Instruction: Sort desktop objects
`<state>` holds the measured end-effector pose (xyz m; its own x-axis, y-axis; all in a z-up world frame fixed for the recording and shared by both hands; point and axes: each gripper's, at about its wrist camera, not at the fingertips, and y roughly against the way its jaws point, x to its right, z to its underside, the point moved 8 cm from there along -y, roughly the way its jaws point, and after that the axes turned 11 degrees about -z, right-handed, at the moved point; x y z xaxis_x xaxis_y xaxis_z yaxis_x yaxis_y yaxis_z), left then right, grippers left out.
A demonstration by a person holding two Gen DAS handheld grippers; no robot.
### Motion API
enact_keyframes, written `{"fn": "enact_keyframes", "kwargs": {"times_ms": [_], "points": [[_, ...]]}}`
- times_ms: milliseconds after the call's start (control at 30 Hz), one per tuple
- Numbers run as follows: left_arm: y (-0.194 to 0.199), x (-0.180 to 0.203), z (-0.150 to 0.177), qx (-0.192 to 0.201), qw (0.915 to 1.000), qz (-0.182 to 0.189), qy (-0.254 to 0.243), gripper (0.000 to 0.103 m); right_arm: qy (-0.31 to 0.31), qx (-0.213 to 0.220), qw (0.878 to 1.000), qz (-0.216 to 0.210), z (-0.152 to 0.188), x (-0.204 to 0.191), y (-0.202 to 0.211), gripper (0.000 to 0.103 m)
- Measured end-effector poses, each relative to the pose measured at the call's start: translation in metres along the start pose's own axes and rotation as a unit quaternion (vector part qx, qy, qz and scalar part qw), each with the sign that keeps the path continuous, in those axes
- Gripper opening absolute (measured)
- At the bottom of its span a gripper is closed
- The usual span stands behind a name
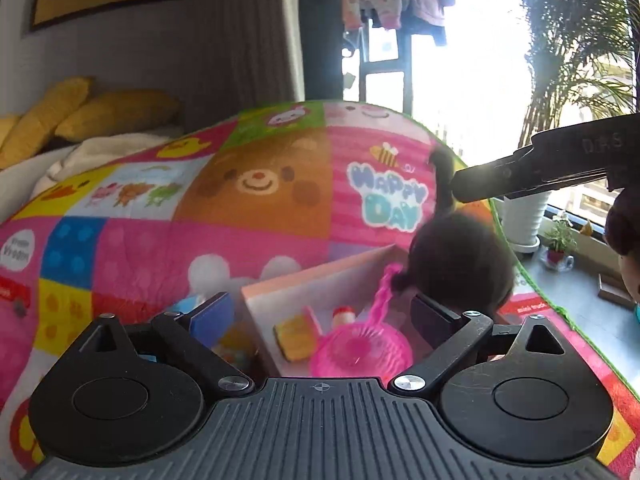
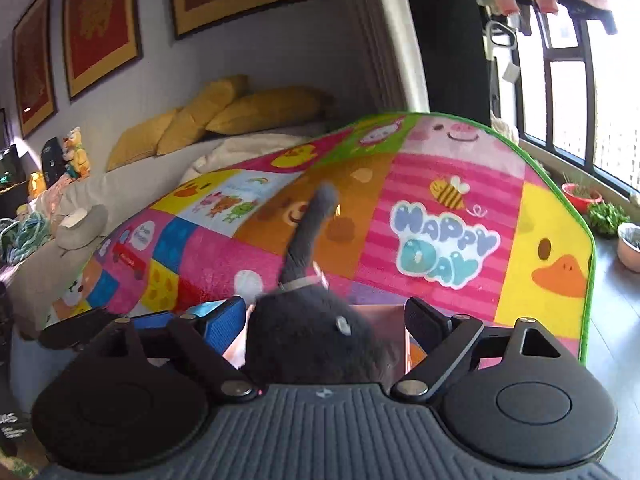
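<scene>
While both claws stand wide and hold nothing, items run left to right: left claw [image 1: 320,316] over a box [image 1: 316,280] on the patchwork mat [image 1: 168,248]; inside the box, a yellow block [image 1: 296,338], a small bottle [image 1: 344,314], a pink strainer [image 1: 360,350]; a black plush toy [image 1: 460,264], blurred, at the box's right edge, between the fingers of the right claw [image 2: 326,320].

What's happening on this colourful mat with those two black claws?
A person is sorting toys on the play mat with two hand-held grippers. The left gripper hangs open over a box holding a pink toy strainer. A black plush toy sits blurred between the right gripper's wide-open fingers.
</scene>
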<state>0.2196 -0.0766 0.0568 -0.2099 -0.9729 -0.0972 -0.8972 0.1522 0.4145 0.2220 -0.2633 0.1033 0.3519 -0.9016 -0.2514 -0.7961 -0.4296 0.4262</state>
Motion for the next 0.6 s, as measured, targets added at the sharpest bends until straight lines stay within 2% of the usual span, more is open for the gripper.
{"fn": "enact_keyframes", "kwargs": {"times_ms": [133,267,367,467,533,567,600], "points": [[0.017,-0.036,0.048,-0.04,0.9986,-0.033,0.013,0.103,0.0,-0.003,1.0,0.013,0.023,0.012,-0.012,0.096],[0.028,-0.056,0.089,-0.079,0.9945,-0.068,0.01,0.103,-0.011,-0.034,0.999,0.019,0.044,0.013,-0.028,0.097],[0.04,-0.07,0.107,-0.09,0.9921,-0.086,0.017,0.103,0.017,-0.05,0.999,0.013,0.052,-0.008,-0.036,0.097],[0.047,-0.082,0.117,-0.094,0.9903,-0.093,0.042,0.103,0.066,-0.06,0.996,-0.004,0.049,-0.047,-0.05,0.097],[0.048,-0.094,0.123,-0.094,0.9875,-0.109,0.064,0.103,0.09,-0.073,0.993,-0.022,0.043,-0.075,-0.068,0.088],[0.047,-0.1,0.125,-0.094,0.9859,-0.116,0.076,0.103,0.093,-0.086,0.991,-0.036,0.04,-0.09,-0.081,0.079],[0.048,-0.106,0.125,-0.092,0.9842,-0.122,0.09,0.103,0.084,-0.103,0.99,-0.051,0.037,-0.102,-0.097,0.077]]}}
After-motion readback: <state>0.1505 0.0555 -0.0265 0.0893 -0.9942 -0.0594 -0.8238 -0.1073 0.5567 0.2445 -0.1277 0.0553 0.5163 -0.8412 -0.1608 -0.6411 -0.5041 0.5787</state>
